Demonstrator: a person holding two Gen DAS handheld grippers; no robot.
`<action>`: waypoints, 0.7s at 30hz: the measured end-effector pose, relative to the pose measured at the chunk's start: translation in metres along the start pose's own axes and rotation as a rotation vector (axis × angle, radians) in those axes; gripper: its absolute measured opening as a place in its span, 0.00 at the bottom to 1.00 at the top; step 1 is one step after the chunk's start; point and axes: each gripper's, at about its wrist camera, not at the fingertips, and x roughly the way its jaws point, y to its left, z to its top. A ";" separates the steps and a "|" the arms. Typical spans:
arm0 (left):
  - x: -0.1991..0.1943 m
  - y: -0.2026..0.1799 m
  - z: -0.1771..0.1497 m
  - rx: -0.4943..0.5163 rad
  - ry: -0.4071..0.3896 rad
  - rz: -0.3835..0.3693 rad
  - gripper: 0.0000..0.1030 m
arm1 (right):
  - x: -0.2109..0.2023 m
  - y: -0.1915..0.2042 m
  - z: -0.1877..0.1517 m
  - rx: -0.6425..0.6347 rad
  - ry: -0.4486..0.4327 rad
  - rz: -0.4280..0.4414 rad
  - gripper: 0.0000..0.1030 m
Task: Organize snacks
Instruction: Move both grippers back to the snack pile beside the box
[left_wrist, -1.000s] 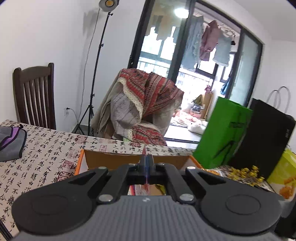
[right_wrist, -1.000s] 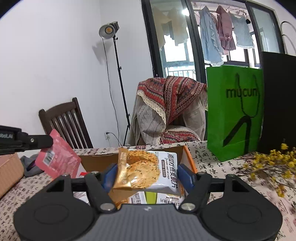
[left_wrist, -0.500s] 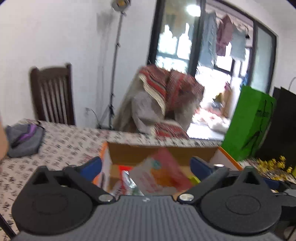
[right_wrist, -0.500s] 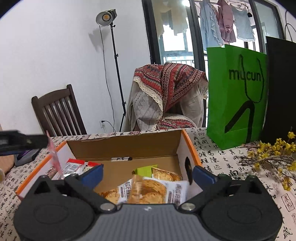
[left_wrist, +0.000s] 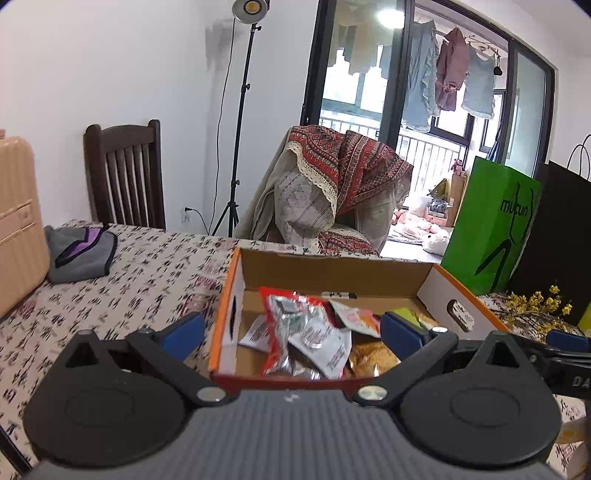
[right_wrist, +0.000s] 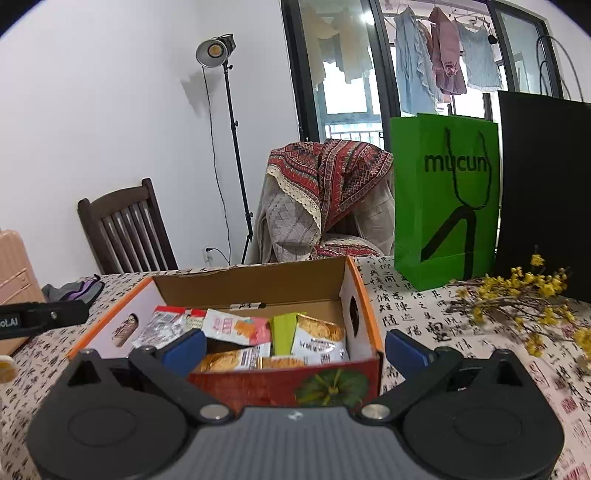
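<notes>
1. At the far left of the left wrist view a peach-coloured suitcase (left_wrist: 16, 225) stands at the edge of the table (left_wrist: 122, 288), which is covered in a cloth printed with black characters.
2. Just right of it a grey and purple pouch (left_wrist: 79, 251) lies flat on the cloth, with a dark wooden chair (left_wrist: 125, 173) behind the table.
3. A light on a tall stand (left_wrist: 240, 110) rises against the white wall.
4. The left gripper (left_wrist: 291, 332) has its blue fingers (left_wrist: 183, 332) spread as wide as they go, with nothing between the pads. One finger sits outside the box's left wall, the other over its inside.
5. The cardboard box (left_wrist: 236, 295), orange-edged and open at the top, stands on the table directly ahead of both grippers.
6. The snacks lie loose inside it: a silver and red packet (left_wrist: 291, 325) toward the left, a pink packet (right_wrist: 236, 326) in the middle, and cracker packets (right_wrist: 321, 338) toward the right beside a green one (right_wrist: 282, 328).
7. The right gripper (right_wrist: 291, 349) is likewise wide open and empty, its fingers (right_wrist: 406, 352) straddling the box's right front corner.
8. Behind the box a chair draped in patterned blankets (right_wrist: 325, 192) stands before the balcony door.
9. Right of the box, a green paper bag (right_wrist: 443, 199) stands upright on the table beside a black bag (right_wrist: 546, 192).
10. Yellow flower sprigs (right_wrist: 517, 299) lie on the cloth in front of the bags.
</notes>
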 end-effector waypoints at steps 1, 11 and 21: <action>-0.004 0.002 -0.003 -0.002 0.003 0.000 1.00 | -0.006 -0.001 -0.003 -0.002 0.001 0.000 1.00; -0.038 0.020 -0.046 -0.014 0.056 -0.022 1.00 | -0.053 -0.013 -0.045 -0.007 0.035 -0.012 1.00; -0.050 0.032 -0.088 -0.039 0.094 -0.051 1.00 | -0.072 -0.023 -0.092 -0.007 0.089 -0.012 1.00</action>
